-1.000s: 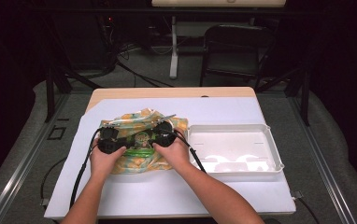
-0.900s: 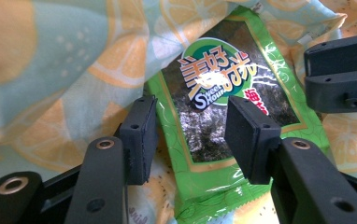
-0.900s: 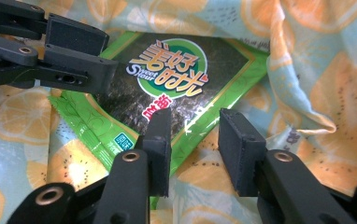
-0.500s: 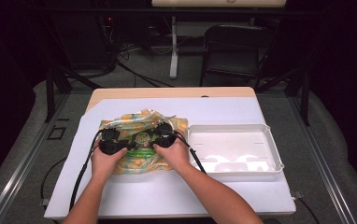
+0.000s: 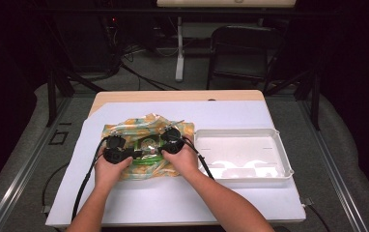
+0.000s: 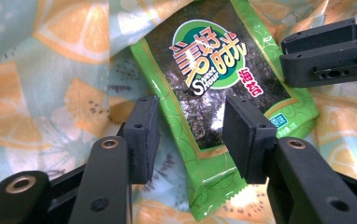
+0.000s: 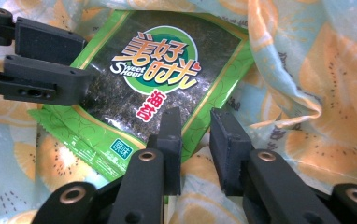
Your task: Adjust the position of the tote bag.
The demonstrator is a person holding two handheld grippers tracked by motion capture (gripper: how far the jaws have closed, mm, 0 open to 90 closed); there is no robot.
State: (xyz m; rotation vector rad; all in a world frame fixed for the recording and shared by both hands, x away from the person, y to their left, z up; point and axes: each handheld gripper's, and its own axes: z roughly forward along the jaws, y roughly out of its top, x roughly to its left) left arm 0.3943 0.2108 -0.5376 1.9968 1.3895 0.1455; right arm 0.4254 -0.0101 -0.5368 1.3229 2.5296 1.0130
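A green seaweed snack packet (image 5: 149,147) (image 6: 214,79) (image 7: 148,70) lies flat on a fruit-print cloth (image 5: 124,128) in the middle of the table. The two grippers face each other across it. My left gripper (image 5: 136,153) (image 6: 190,135) straddles the packet's sealed end. Its jaws have just been closing, but gaps still show beside both pads. My right gripper (image 5: 161,150) (image 7: 196,140) sits over the packet's long edge and a fold of cloth. Its jaws have just been closing too and stand narrow, still apart. Each gripper view also shows the other gripper's jaws farther off.
A white plastic tray (image 5: 250,150) stands right of the cloth, holding nothing. White paper (image 5: 182,198) covers the tabletop. The person's forearms come in from the bottom edge. Cables trail from both grippers toward the front left.
The left gripper has edged slightly toward the packet. Both hands otherwise stay where they were over the cloth.
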